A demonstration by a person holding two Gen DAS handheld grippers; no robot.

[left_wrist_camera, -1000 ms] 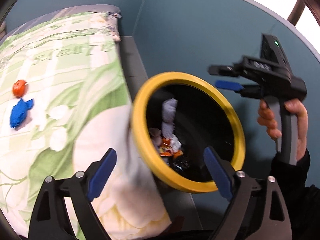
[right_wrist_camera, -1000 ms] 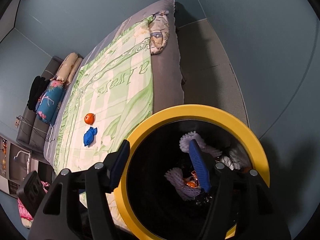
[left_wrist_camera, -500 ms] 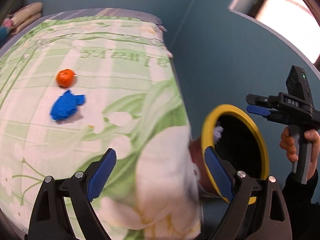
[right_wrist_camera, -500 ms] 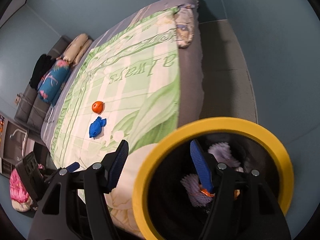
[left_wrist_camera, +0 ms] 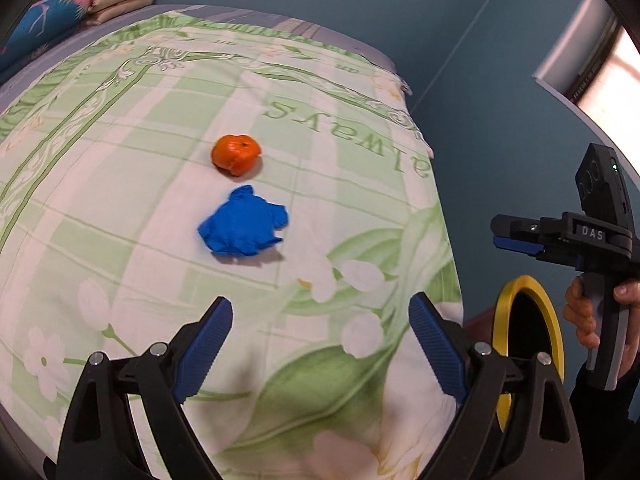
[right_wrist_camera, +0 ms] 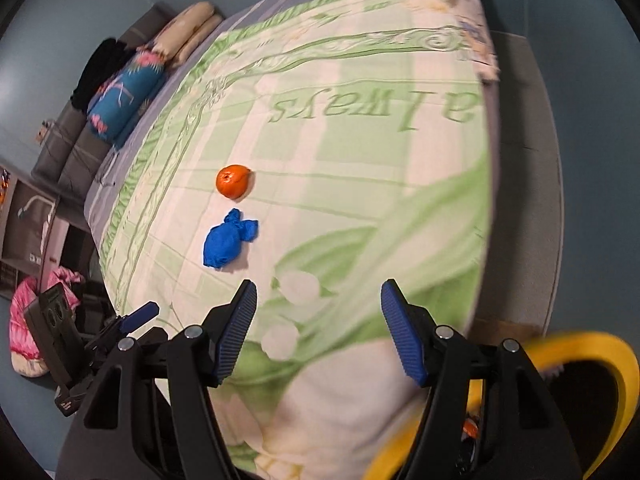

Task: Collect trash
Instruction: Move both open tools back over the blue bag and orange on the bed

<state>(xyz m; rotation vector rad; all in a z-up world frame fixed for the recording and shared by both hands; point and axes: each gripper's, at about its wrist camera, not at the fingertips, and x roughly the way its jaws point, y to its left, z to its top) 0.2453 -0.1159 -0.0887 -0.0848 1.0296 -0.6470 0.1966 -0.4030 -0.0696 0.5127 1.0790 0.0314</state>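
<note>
A bed covered with a green and cream floral bedspread (left_wrist_camera: 120,184) fills both wrist views. Near its middle lie two pieces of trash: a crumpled blue wrapper (left_wrist_camera: 242,228) and, just beyond it, an orange peel ball (left_wrist_camera: 236,155), close together but not touching. The left gripper (left_wrist_camera: 320,344) hangs above the near part of the bedspread with its jaws spread wide and nothing between them; the blue wrapper lies ahead of its fingertips, well apart. The right gripper (right_wrist_camera: 318,328) is likewise parted and empty, with the wrapper ahead and slightly left of its fingers. A yellow-rimmed bin (left_wrist_camera: 554,320) stands beside the bed's right edge, below the right gripper, which a hand (left_wrist_camera: 580,320) holds by its handle
</note>
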